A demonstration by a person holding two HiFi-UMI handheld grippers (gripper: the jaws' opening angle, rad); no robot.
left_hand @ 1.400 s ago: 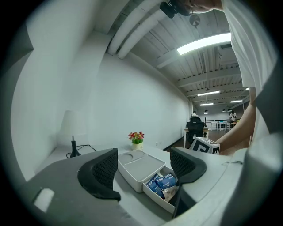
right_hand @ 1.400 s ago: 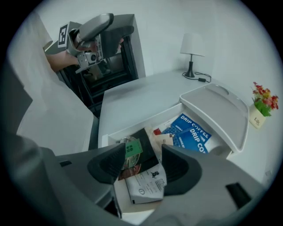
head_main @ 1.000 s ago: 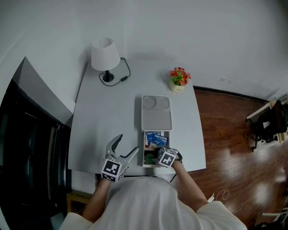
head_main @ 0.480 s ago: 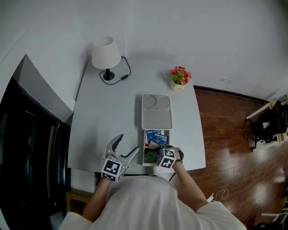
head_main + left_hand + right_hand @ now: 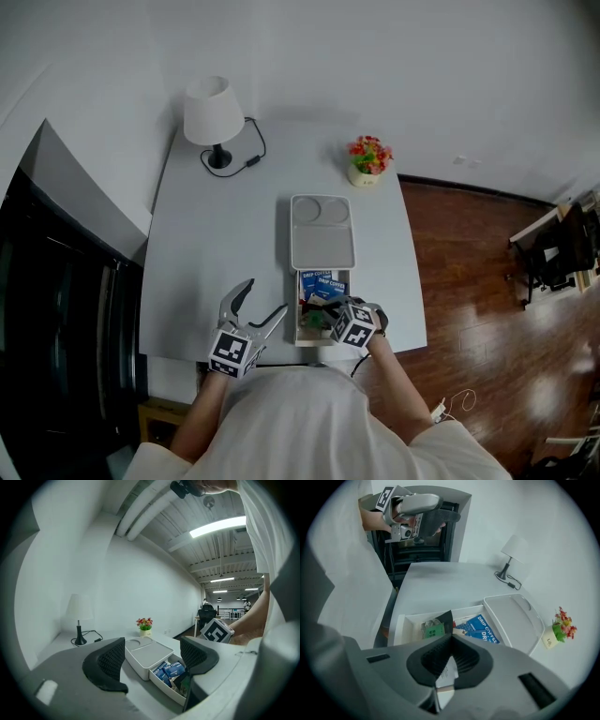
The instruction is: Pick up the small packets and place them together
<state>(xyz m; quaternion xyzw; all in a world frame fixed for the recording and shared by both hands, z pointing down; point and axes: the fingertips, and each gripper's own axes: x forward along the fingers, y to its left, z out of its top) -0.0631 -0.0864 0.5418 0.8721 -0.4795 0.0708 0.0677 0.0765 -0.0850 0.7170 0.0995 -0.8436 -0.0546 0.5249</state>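
Pale grey table [image 5: 216,244] against a white wall, lamp [image 5: 208,111] and flower pot [image 5: 368,159] at the far edge. White tray [image 5: 322,234] mid-table, with an open drawer [image 5: 411,629] pulled out toward the person

Right gripper [image 5: 449,641] is over the near end of that drawer, jaws clamped tight on a dark packet [image 5: 446,674]. Packet is pinched edge-on, long axis running along the jaws. One dark corner pokes out past the tips, a pale end trails back toward the camera. Can't tell if it's clear of the drawer floor

Rest of the stock is in the drawer: blue packets [image 5: 480,627] at the far end by the tray, green packet [image 5: 433,630] nearer, just ahead of the tips

Left gripper [image 5: 266,298] hovers over bare table just left of the drawer, jaws wide apart, nothing between them

Key relation: held packet is at the drawer's near end, tray top lies straight ahead beyond the blue ones, bare table on either side

My read: pick is made, next is lift up and out, then carry to wherever the pile goes. Right gripper has the job, left is near but idle. Grip is thin, so the packet could pivot in the pads
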